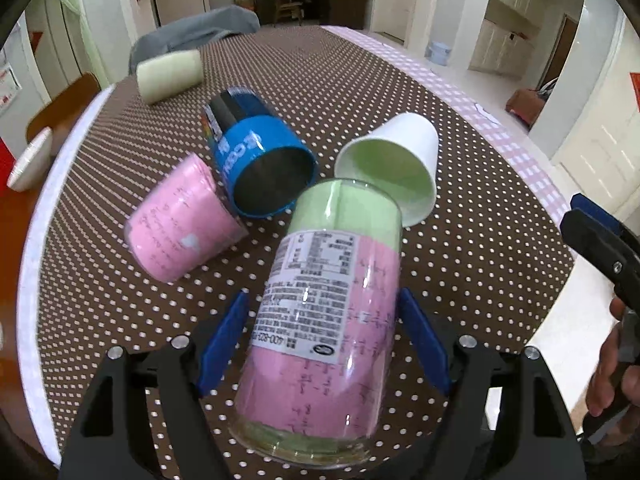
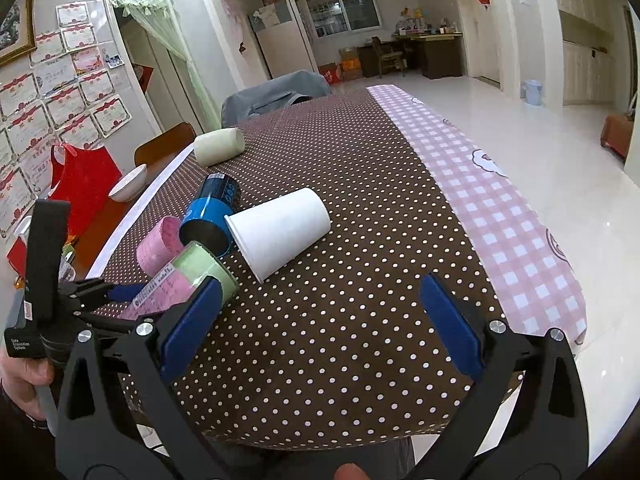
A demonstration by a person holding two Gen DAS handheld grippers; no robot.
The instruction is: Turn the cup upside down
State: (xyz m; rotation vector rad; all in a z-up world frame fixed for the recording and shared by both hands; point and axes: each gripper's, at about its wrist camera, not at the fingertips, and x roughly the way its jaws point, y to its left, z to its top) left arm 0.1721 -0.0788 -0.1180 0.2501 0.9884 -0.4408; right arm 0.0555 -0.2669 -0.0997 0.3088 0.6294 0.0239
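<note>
A clear glass cup (image 1: 324, 320) lined with pink and green paper and bearing a white label lies on its side on the dotted tablecloth, between the blue pads of my left gripper (image 1: 324, 344). The jaws are open, with a gap on each side of the glass. The same cup shows at the left of the right wrist view (image 2: 180, 284), partly behind a pad. My right gripper (image 2: 324, 328) is open and empty over the cloth near the front edge. A white paper cup (image 1: 392, 164) (image 2: 280, 228), a blue can-like cup (image 1: 260, 160) (image 2: 208, 216) and a pink cup (image 1: 180, 220) (image 2: 160, 244) lie on their sides beyond.
A pale cream cup (image 1: 168, 74) (image 2: 218, 146) lies farther back. A white bowl (image 2: 128, 188) sits on the wooden table at left. The brown dotted cloth (image 2: 340, 360) meets a pink checked cloth (image 2: 500, 208) at right. A grey covered chair (image 2: 276, 92) stands behind the table.
</note>
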